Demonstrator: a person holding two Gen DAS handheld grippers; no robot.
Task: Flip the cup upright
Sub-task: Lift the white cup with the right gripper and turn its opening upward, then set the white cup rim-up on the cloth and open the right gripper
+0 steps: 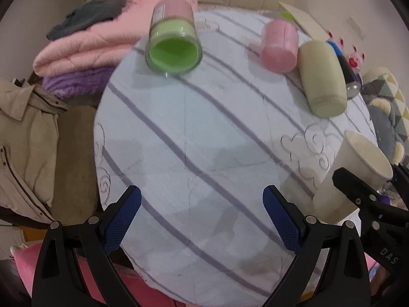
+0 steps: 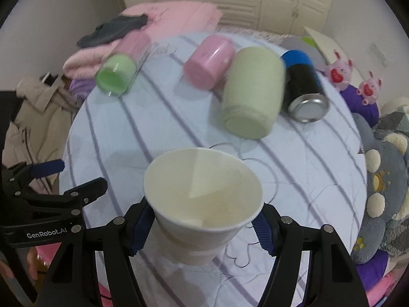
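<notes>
While the right gripper (image 2: 204, 220) is clamping the white paper cup (image 2: 203, 199) low on its wall, the cup is sitting mouth-up and tilted slightly toward the camera, which suggests the turn to upright is nearly done and what remains is setting it down level. Its blue pads (image 2: 140, 226) are pressing on opposite sides near the base, probably so the rim is not being crushed. In the left wrist view the same cup is showing at the near right edge, apparently just over the striped cloth of the round bench (image 2: 319, 168), though contact with it cannot be told. To the left, the left gripper (image 1: 202, 217) is hanging wide open with nothing between its fingers, seemingly keeping clear. Farther back, other containers are lying on their sides: a pale green cup (image 2: 251, 94) in the middle, a black and blue can (image 2: 304, 87) touching its right, a pink cup (image 2: 209, 61) behind it, and a green-lined clear cup (image 2: 117, 73) at the far left. Beyond them, folded pink blankets (image 2: 163, 23) are lying stacked.
</notes>
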